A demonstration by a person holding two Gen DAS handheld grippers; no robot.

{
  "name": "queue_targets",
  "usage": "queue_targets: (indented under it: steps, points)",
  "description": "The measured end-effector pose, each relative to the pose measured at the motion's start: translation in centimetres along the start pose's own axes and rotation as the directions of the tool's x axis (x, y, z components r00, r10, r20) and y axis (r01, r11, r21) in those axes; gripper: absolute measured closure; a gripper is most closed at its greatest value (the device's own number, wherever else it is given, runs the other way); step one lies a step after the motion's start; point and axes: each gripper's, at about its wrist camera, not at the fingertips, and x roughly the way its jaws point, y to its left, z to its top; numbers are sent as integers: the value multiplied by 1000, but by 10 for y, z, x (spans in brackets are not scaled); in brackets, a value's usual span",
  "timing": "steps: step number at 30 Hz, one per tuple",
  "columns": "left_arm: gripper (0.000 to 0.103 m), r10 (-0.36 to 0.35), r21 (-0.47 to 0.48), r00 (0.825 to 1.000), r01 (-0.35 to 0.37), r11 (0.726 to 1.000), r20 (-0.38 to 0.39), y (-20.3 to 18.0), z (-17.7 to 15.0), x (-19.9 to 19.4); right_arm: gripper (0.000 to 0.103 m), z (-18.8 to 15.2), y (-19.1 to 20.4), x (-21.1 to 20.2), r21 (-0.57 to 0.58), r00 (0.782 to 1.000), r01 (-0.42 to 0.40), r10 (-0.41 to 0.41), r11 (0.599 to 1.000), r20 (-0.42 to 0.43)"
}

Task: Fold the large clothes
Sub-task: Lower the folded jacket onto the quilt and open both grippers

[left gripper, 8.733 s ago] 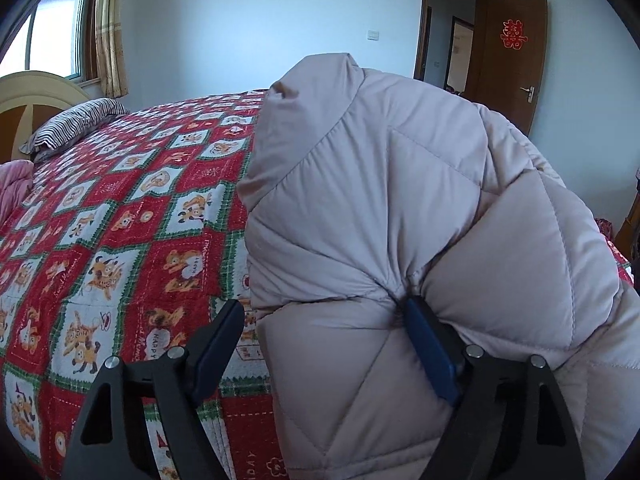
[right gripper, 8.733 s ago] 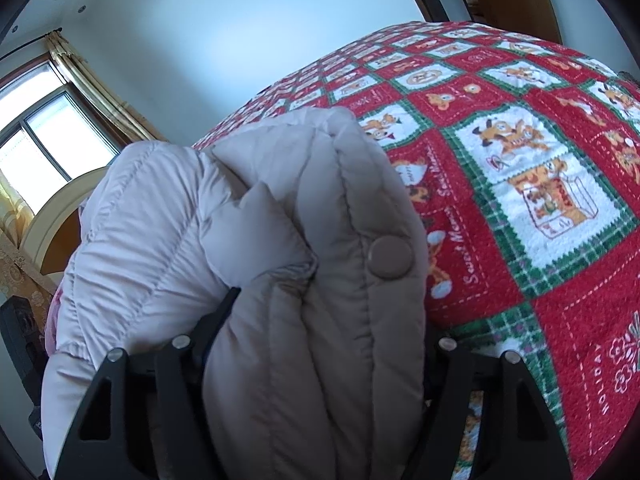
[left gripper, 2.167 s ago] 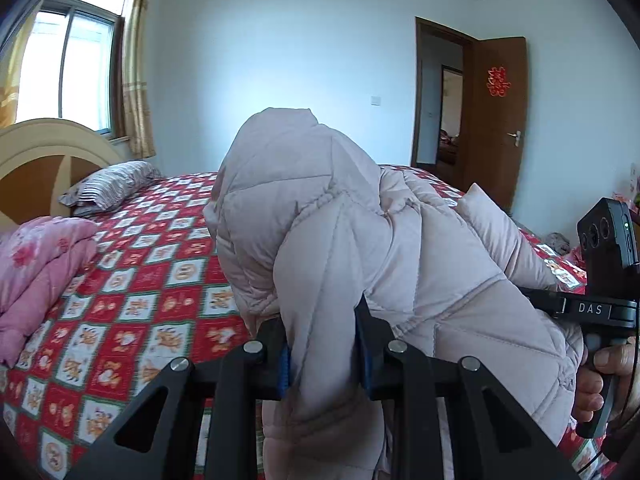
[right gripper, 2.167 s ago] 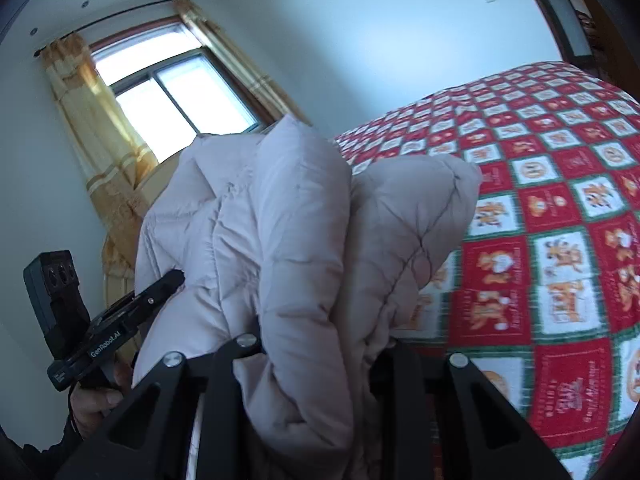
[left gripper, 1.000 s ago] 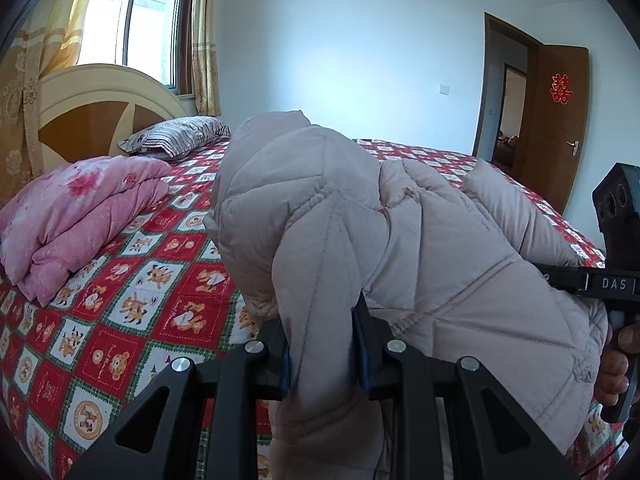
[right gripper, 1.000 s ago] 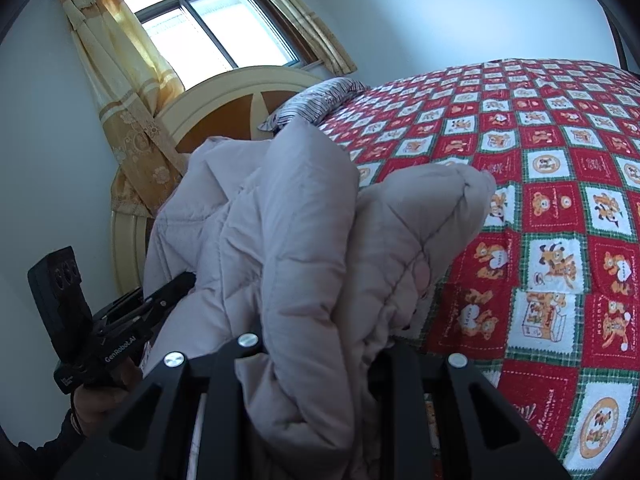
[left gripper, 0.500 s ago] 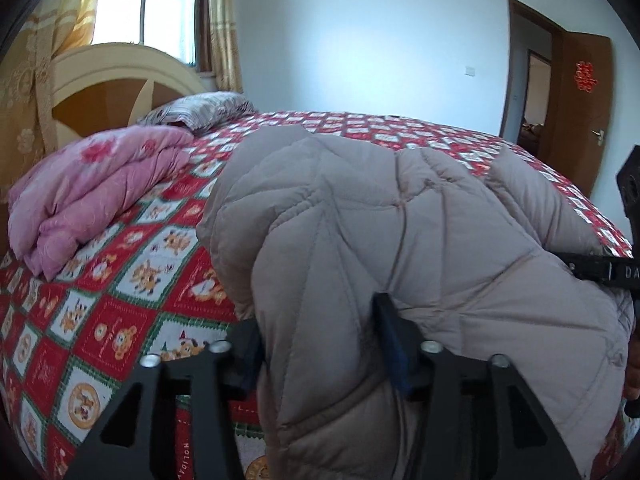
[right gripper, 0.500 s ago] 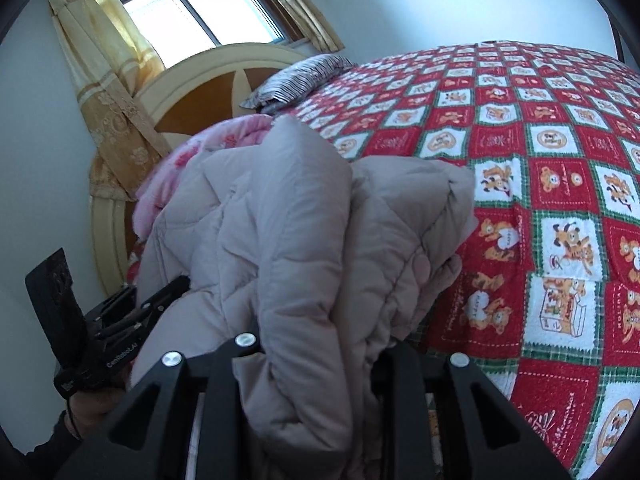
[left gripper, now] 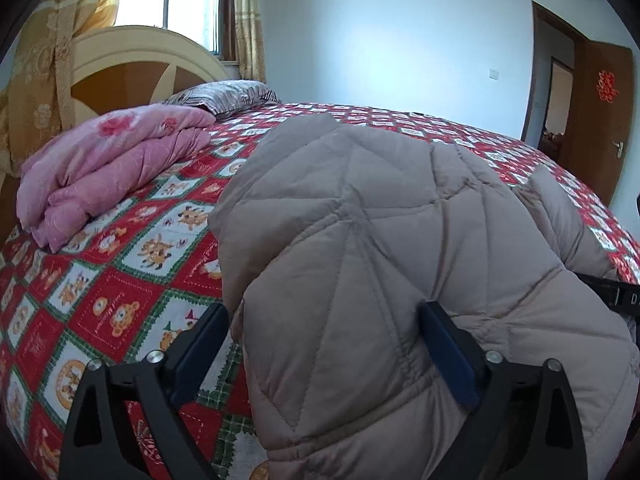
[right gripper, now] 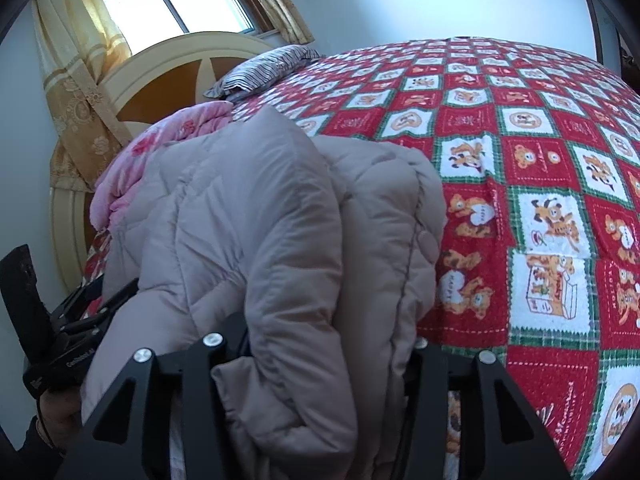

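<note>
A beige quilted down jacket [left gripper: 380,240] lies bundled on the red patterned bed cover [left gripper: 120,280]. My left gripper [left gripper: 324,344] is open, its blue pads spread wide around a fold of the jacket's near edge. In the right wrist view the jacket [right gripper: 280,220] is bunched into thick folds. My right gripper [right gripper: 324,348] is shut on a thick fold of the jacket, low over the bed cover [right gripper: 540,200]. The left gripper's body [right gripper: 60,344] shows at the lower left of that view.
A folded pink quilt [left gripper: 108,168] lies on the bed to the left, near a striped pillow [left gripper: 224,96] and the wooden headboard [left gripper: 132,76]. A window with yellow curtains [right gripper: 80,40] is behind. A brown door [left gripper: 600,120] stands open at the far right.
Both grippers have lowered the jacket onto the bed. My left gripper, shut on a fold a second ago, has opened wide. My right gripper still holds its fold.
</note>
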Motion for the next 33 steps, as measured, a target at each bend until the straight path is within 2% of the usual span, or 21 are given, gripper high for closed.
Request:
queue_targets:
  steps: [5,25,27,29,31,33]
  points:
    - [1,2,-13,1000,-2,1000,-6,3,-2,5,45,-4,0,4,4,1000,22,-22,1000,7]
    - [1,-14,-42,999,13,999,-31,6,-3,14,31,-10,-7,21,45,996,88,-89,995,8]
    - [1,2,-29,999,-3,1000,-37,4,1,9,31,-8,-7,20,44,996,89,-89,995,2]
    - [1,56,4,998,-56,998,-27,-2,9,-6,30,-5,-7,16,46,995,95,-95,994,-3]
    - [1,79,5,997,-79,997,26,-5,19,-32,30,-1,-3,3,43,993,119,-119,992,1]
    - [1,64,-23,995,-63,998,74,-5,27,-62,29,1,1,-19,54,989,140,-142,989,27]
